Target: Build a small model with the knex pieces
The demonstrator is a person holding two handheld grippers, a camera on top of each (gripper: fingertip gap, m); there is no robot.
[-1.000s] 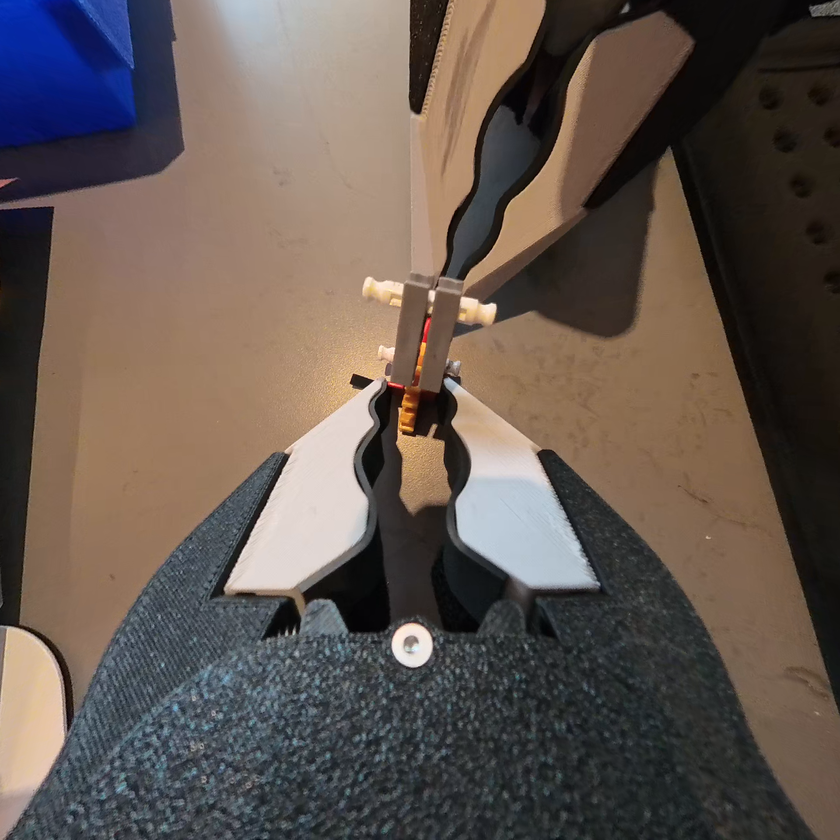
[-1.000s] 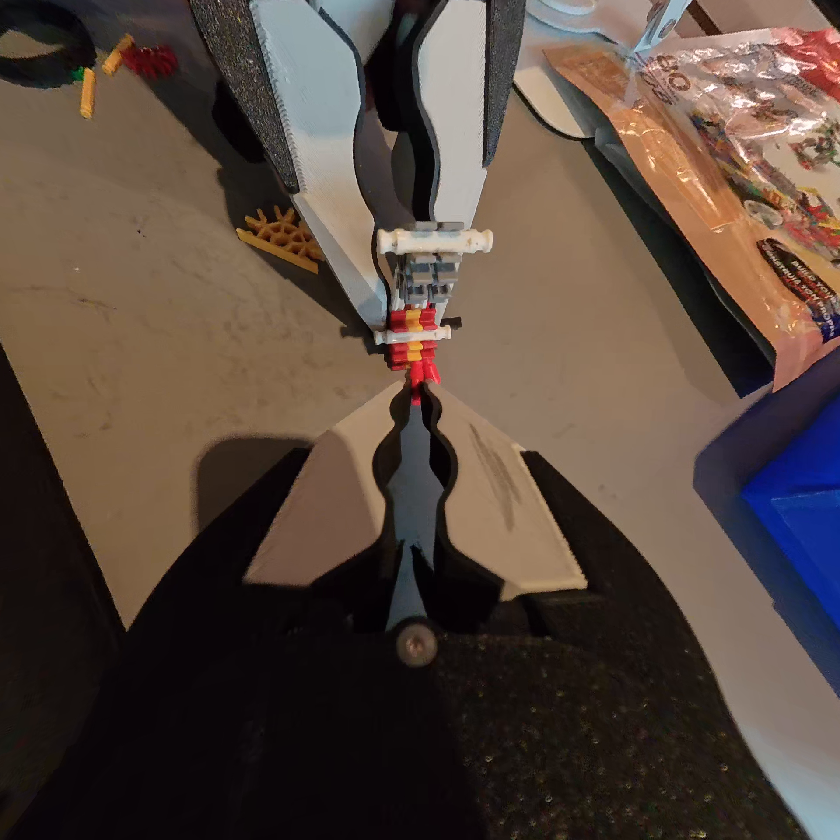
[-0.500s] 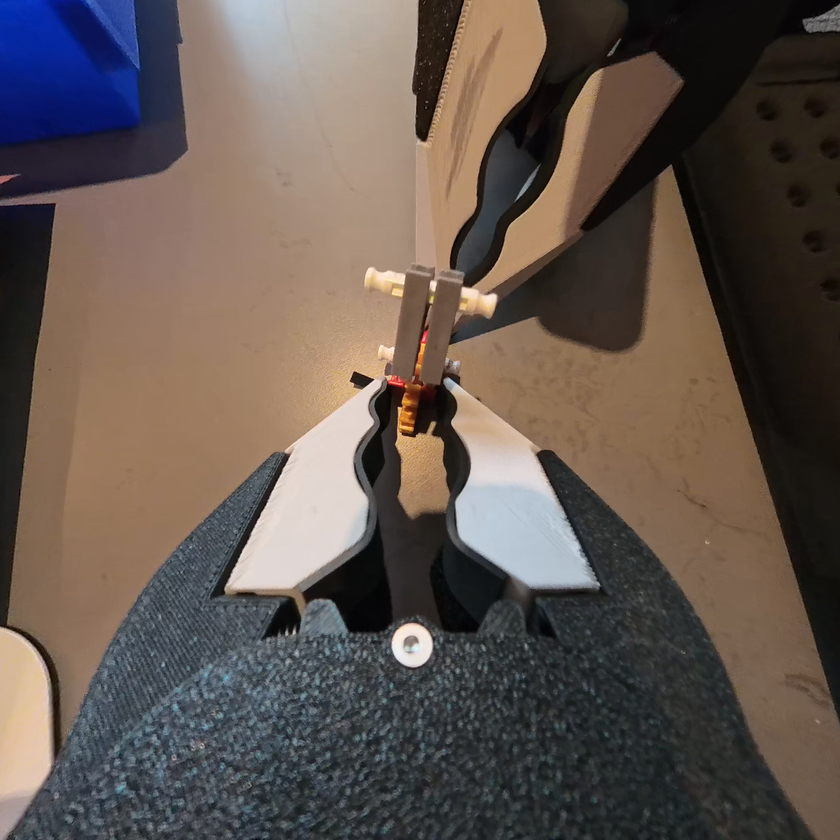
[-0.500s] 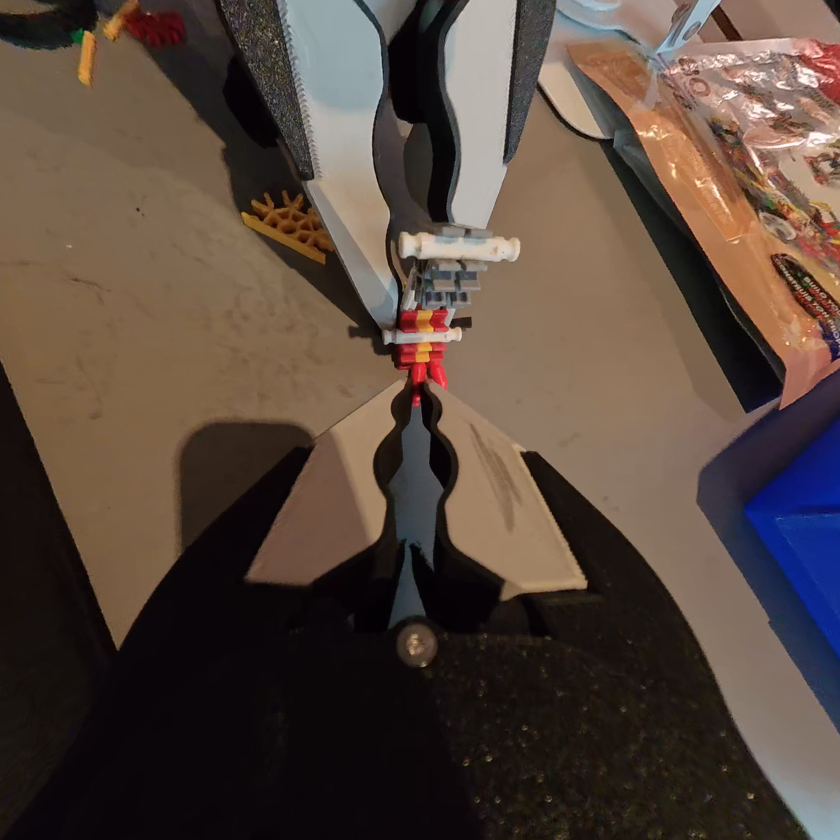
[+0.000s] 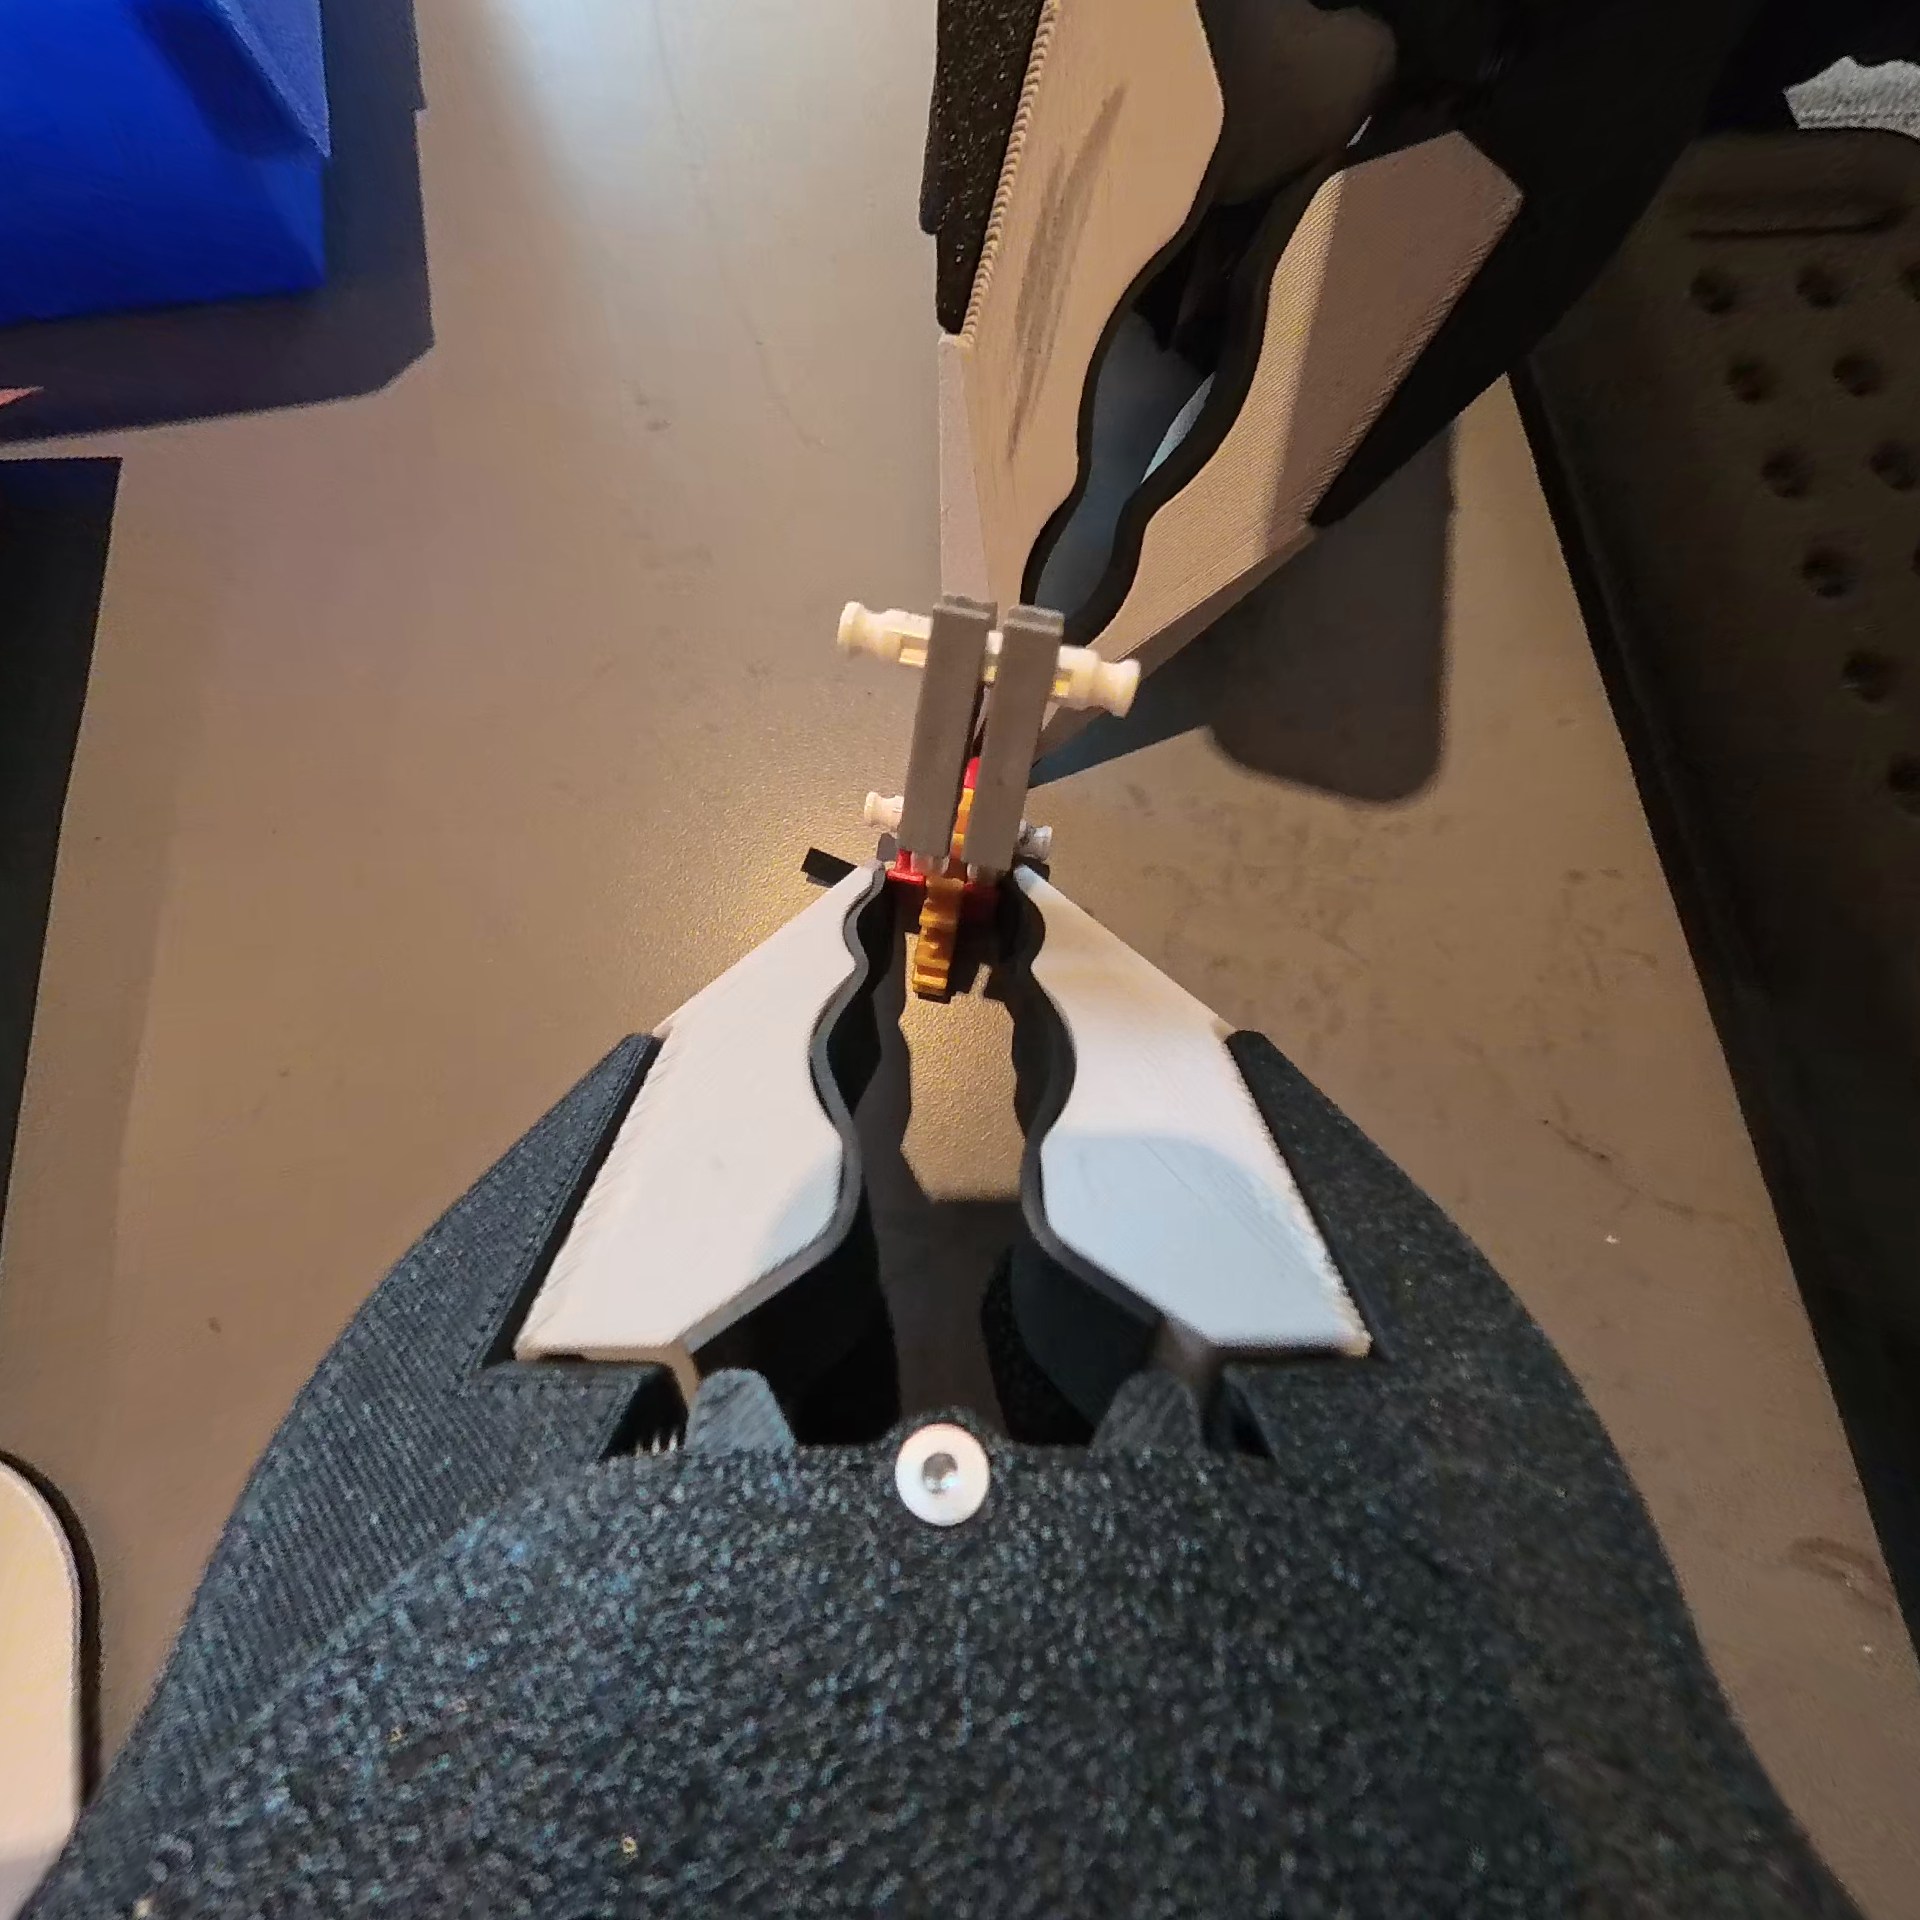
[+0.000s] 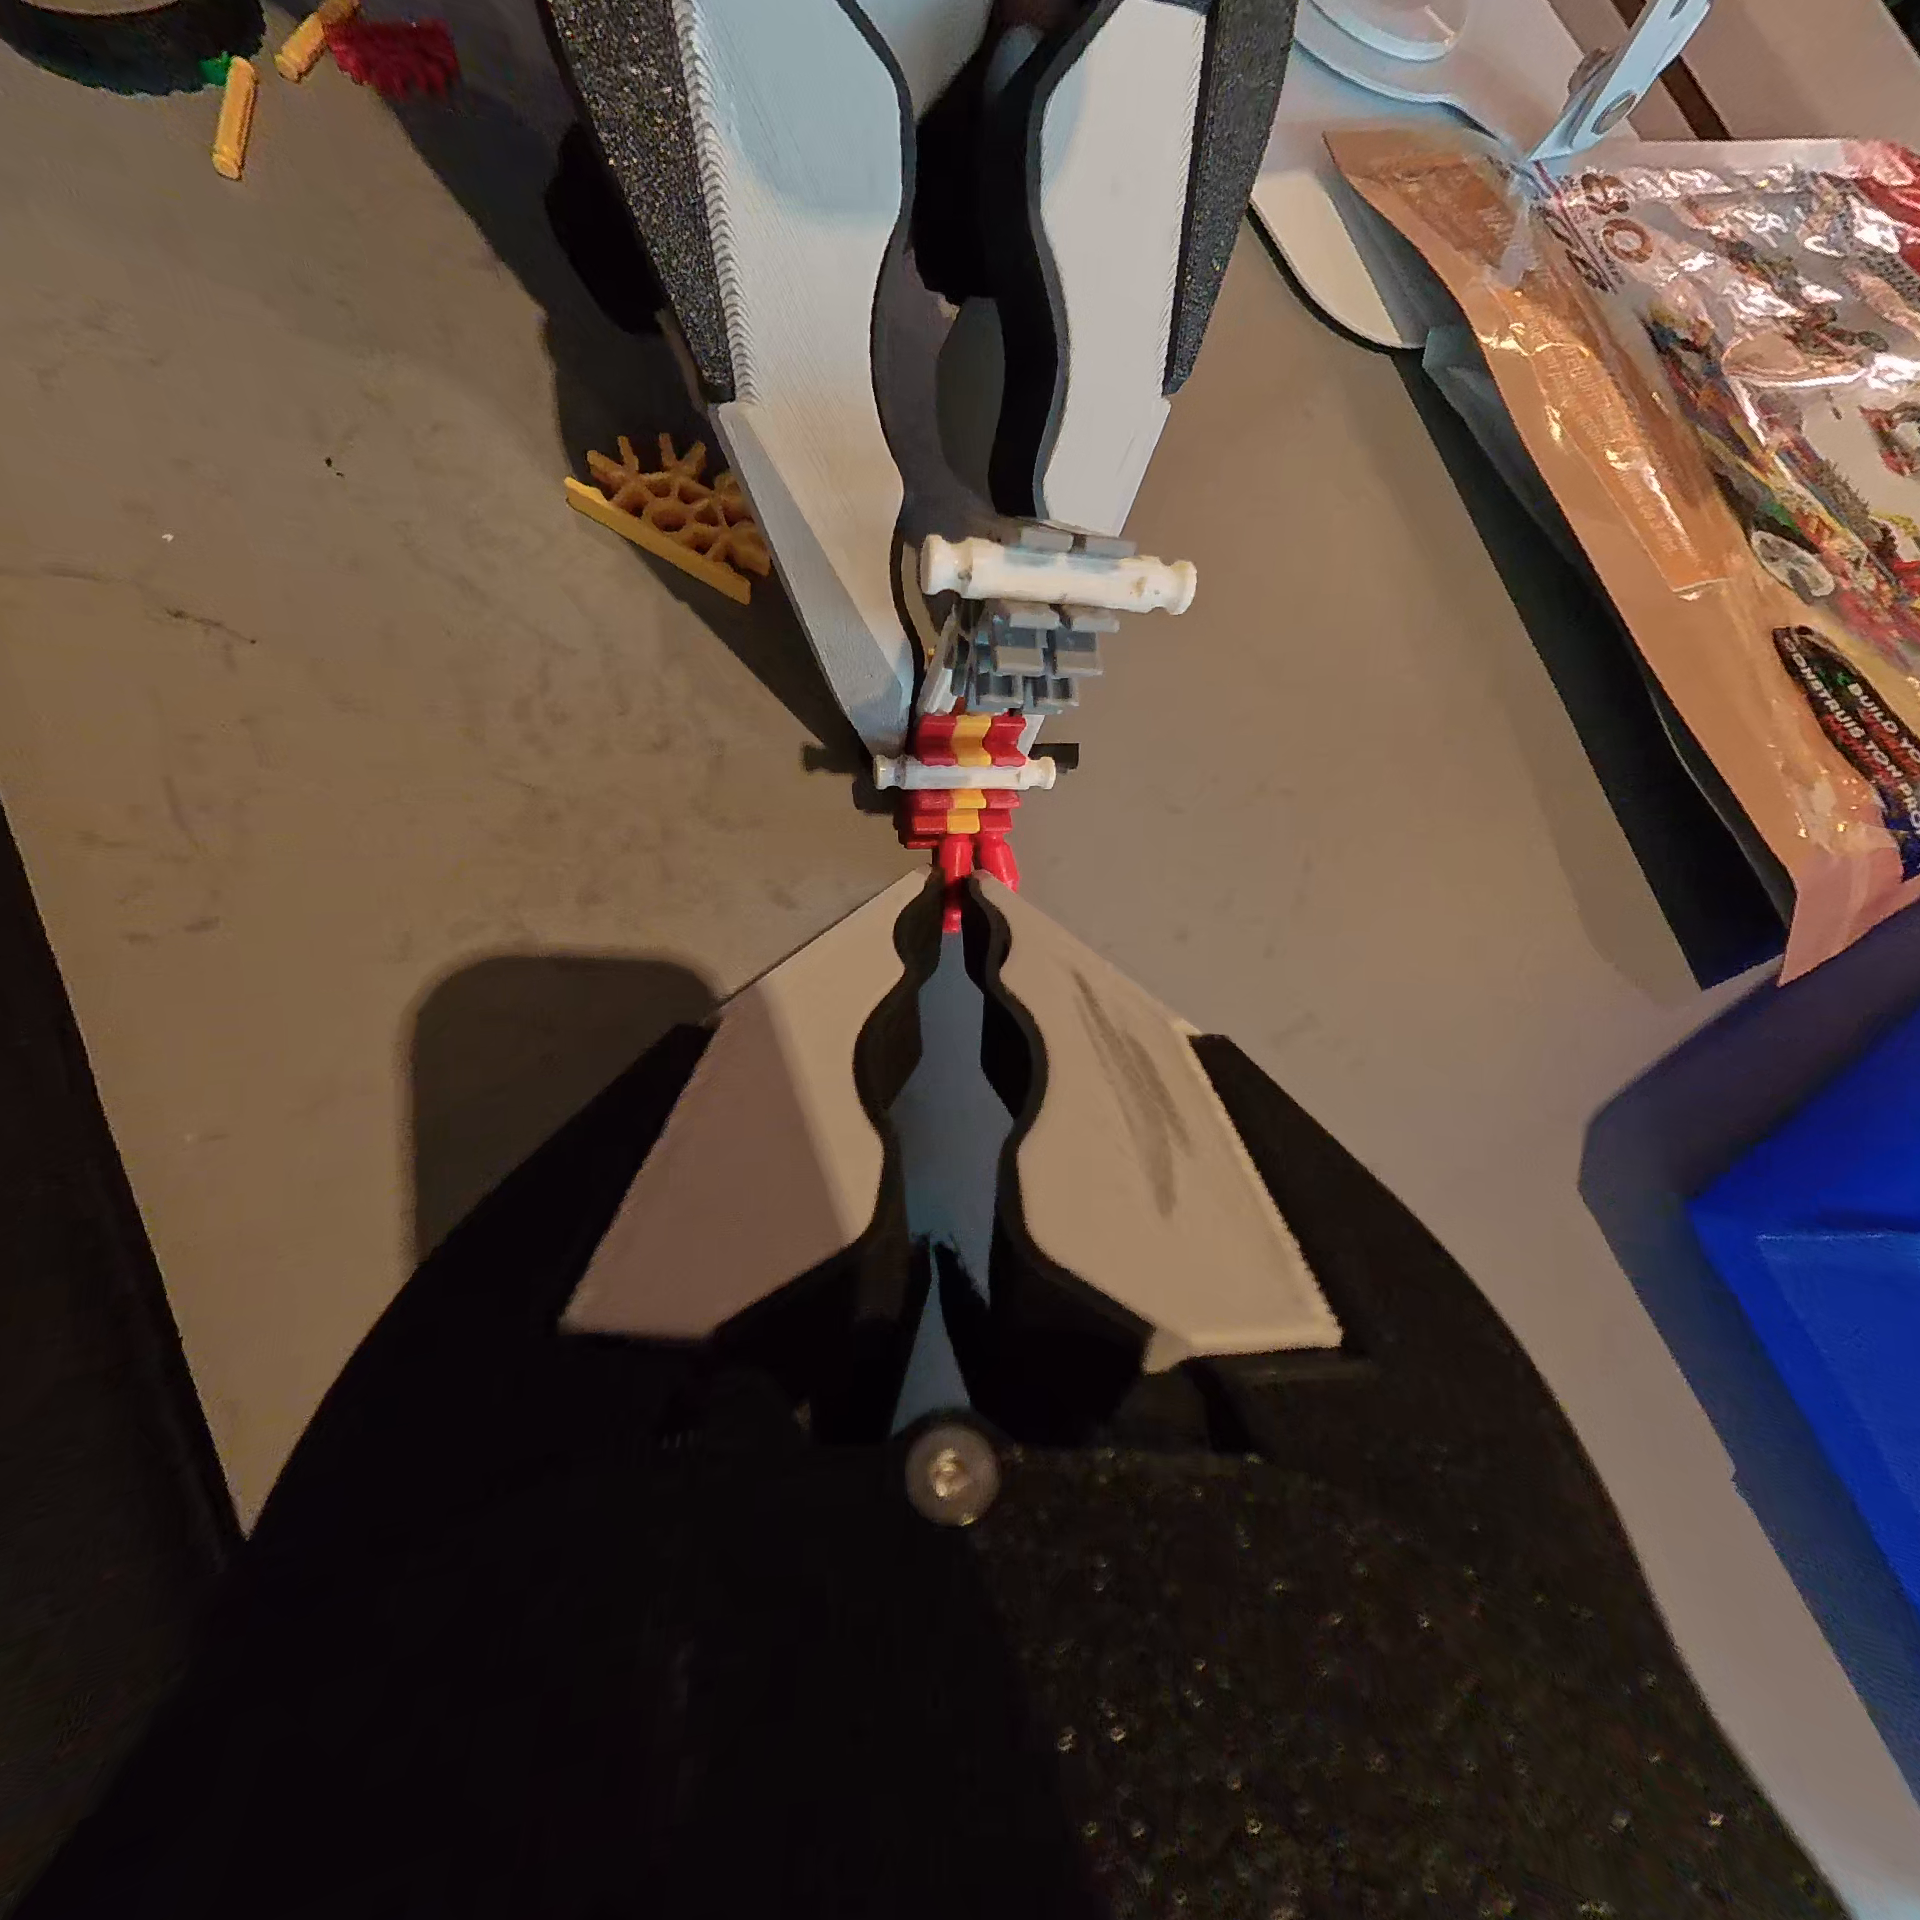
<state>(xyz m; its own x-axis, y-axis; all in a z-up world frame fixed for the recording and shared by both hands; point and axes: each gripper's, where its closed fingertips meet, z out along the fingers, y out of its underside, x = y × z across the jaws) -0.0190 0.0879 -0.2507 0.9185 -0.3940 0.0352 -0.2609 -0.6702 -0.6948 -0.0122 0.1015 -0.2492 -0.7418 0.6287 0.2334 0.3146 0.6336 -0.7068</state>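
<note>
Fingers of my left gripper clamp the toy assembly at its red-and-yellow end; my right gripper pinches a red piece on its opposite side, above the surface. Beside the assembly lies a yellow connector.

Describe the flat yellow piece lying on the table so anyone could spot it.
On the grey table, look just left of the far gripper's pale fingers. The yellow piece lies flat there alone: a half-wheel of spokes with one straight edge.
</note>
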